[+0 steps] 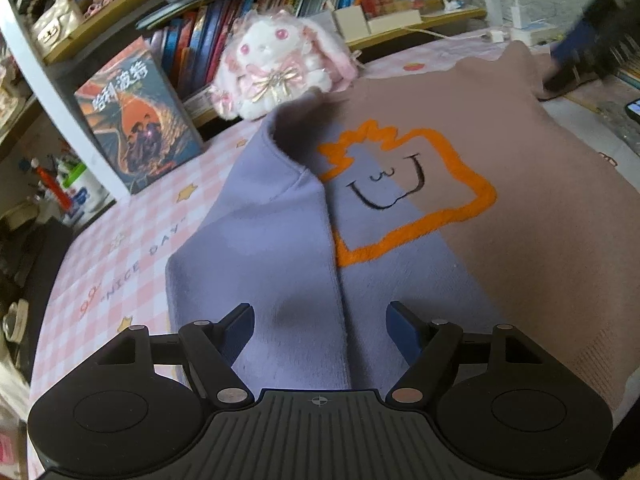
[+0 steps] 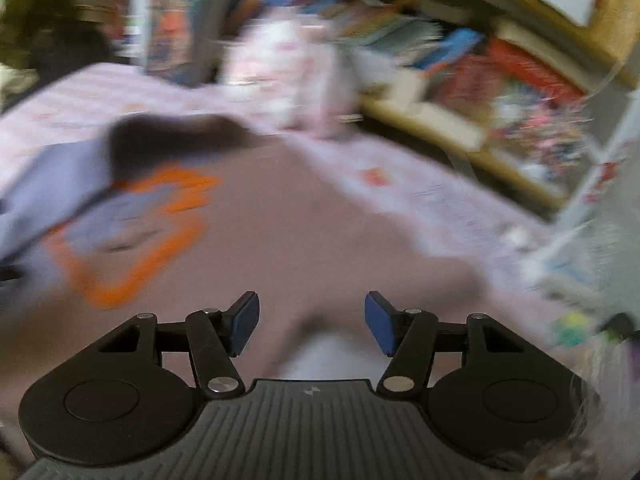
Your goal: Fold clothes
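A pink checked tablecloth [image 1: 132, 240] covers the table, with crowded bookshelves [image 1: 224, 28] behind it and a plush rabbit [image 1: 276, 68] and an upright book [image 1: 136, 120] standing at the far edge. From the left wrist, the sweater [image 1: 500, 200] (half lilac, half dusty brown, with an orange outline on the chest) lies spread out, its lilac sleeve [image 1: 264, 232] already laid inward; the left gripper [image 1: 320, 326] hovers over that sleeve with jaws well apart, holding nothing. The right wrist view is badly smeared: the right gripper [image 2: 311, 322] stands partly open and empty above the brown half [image 2: 304, 220]. The likely upset is a pad dragging the folded sleeve out of place, or a wide sweep knocking the rabbit. Bare cloth on the left leaves room; the far edge is crowded.
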The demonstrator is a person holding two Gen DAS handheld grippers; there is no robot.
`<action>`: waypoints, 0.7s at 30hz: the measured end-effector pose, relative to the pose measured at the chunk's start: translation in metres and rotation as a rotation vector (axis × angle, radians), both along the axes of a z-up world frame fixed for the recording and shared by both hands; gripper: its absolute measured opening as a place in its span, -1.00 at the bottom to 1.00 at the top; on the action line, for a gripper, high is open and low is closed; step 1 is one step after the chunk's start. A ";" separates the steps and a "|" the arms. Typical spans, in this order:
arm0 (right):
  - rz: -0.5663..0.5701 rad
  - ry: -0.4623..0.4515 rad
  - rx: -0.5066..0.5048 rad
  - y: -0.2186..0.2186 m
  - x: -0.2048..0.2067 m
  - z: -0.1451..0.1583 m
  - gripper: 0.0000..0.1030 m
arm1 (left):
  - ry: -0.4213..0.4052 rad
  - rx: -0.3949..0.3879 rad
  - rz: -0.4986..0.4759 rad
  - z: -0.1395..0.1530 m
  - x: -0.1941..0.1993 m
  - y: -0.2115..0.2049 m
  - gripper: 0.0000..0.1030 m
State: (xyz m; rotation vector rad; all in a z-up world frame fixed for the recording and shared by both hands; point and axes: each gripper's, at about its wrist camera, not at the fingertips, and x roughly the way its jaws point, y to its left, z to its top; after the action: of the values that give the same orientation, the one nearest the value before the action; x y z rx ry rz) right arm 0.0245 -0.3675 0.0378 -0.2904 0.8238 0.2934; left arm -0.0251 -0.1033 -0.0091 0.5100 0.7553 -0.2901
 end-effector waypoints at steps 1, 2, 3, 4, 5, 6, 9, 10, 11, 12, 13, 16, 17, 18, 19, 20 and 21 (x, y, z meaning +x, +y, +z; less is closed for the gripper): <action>0.012 0.015 0.018 0.011 -0.010 -0.002 0.10 | -0.005 0.001 -0.011 0.000 -0.001 -0.001 0.45; 0.009 0.028 0.036 0.022 -0.021 -0.005 0.10 | -0.007 0.004 -0.022 -0.001 -0.001 -0.001 0.45; -0.001 0.040 0.045 0.031 -0.028 -0.009 0.09 | -0.007 0.009 -0.032 -0.002 -0.001 -0.001 0.45; -0.011 0.053 0.054 0.040 -0.036 -0.013 0.07 | -0.009 0.014 -0.041 -0.004 -0.001 -0.001 0.45; -0.028 0.066 0.056 0.049 -0.042 -0.018 0.00 | -0.012 0.016 -0.050 -0.005 -0.001 -0.001 0.46; -0.041 0.081 0.046 0.055 -0.045 -0.023 -0.15 | -0.014 0.017 -0.058 -0.007 -0.001 -0.001 0.47; -0.072 0.132 0.010 0.070 -0.054 -0.037 -0.41 | -0.017 0.008 -0.069 -0.007 0.003 0.002 0.45; -0.079 0.152 -0.006 0.074 -0.056 -0.042 -0.42 | -0.021 0.008 -0.068 -0.007 0.004 0.004 0.44; -0.087 0.144 -0.008 0.074 -0.059 -0.044 -0.44 | -0.024 0.009 -0.066 -0.008 0.006 0.006 0.34; -0.096 0.135 -0.010 0.075 -0.062 -0.046 -0.44 | -0.027 0.011 -0.059 -0.008 0.007 0.009 0.25; -0.106 0.135 -0.014 0.076 -0.063 -0.046 -0.44 | -0.024 0.006 -0.053 -0.008 0.010 0.014 0.07; -0.129 0.131 -0.027 0.079 -0.067 -0.047 -0.44 | 0.005 -0.030 -0.063 -0.008 0.017 0.027 -0.65; -0.133 0.127 -0.033 0.080 -0.068 -0.047 -0.44 | 0.017 -0.027 -0.070 -0.008 0.019 0.029 -0.79; -0.137 0.123 -0.039 0.081 -0.070 -0.047 -0.44 | 0.030 -0.045 -0.081 -0.006 0.022 0.032 -0.82; -0.145 0.123 -0.037 0.081 -0.070 -0.047 -0.44 | 0.047 -0.081 -0.081 -0.002 0.026 0.039 -0.87; -0.153 0.124 -0.034 0.080 -0.070 -0.048 -0.44 | 0.059 -0.132 -0.068 0.006 0.032 0.050 -0.88; -0.160 0.125 -0.032 0.080 -0.070 -0.048 -0.44 | 0.046 -0.168 -0.042 0.015 0.039 0.063 -0.88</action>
State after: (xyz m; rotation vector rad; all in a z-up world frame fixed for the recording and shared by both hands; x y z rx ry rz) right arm -0.0450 -0.2879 -0.0100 -0.2357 0.9698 0.1495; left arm 0.0138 -0.0405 0.0060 0.3618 0.7582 -0.4023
